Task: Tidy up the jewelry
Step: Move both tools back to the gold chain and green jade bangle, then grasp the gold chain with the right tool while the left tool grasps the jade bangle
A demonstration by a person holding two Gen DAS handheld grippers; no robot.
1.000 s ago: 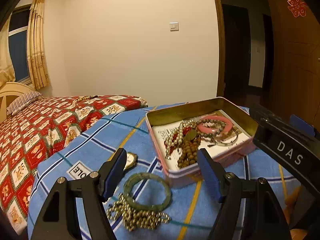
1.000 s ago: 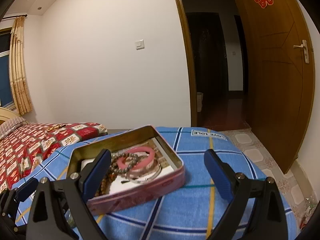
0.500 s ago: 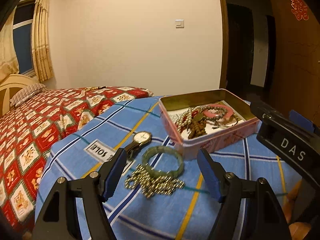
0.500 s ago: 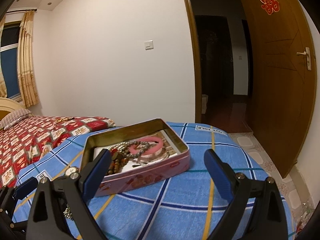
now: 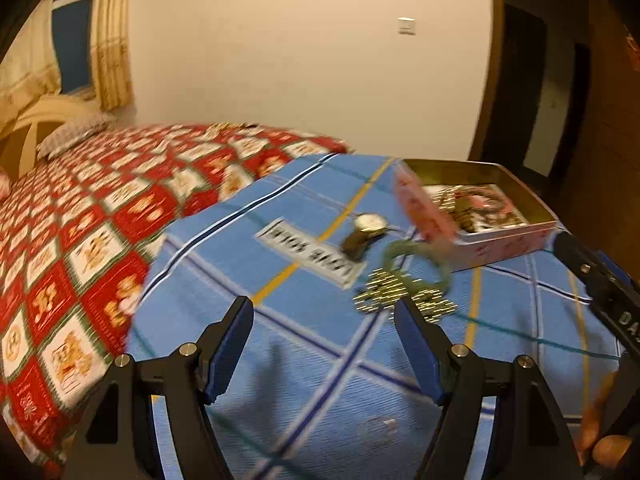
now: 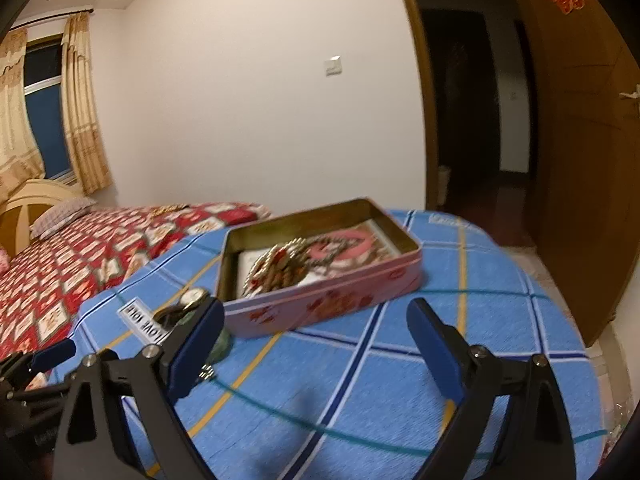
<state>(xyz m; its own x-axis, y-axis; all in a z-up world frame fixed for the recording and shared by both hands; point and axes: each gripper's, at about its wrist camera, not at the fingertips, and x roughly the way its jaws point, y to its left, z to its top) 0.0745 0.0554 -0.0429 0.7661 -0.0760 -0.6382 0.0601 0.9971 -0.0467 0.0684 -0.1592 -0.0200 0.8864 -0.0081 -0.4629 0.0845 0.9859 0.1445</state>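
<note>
A pink tin box (image 5: 500,240) (image 6: 328,300) stands open on the blue plaid cloth (image 5: 304,344), holding bead strings and a pink bangle (image 6: 352,242). Beside it lie a wristwatch (image 5: 366,228) (image 6: 192,298), a green jade bangle (image 5: 416,254) and a gold bead chain (image 5: 400,294). My left gripper (image 5: 324,344) is open and empty, held back from the chain. My right gripper (image 6: 316,344) is open and empty in front of the tin; its left finger hides most of the jade bangle.
A bed with a red patterned quilt (image 5: 100,216) lies to the left. A wooden door (image 6: 580,160) and a dark doorway stand to the right. The cloth's rounded edge drops off at the right (image 6: 576,360). The right gripper's body (image 5: 608,292) shows in the left wrist view.
Both grippers have pulled back and away from the tin and the jewelry. The left view has swung left, so the items now sit farther off to the right. Nothing was picked up.
</note>
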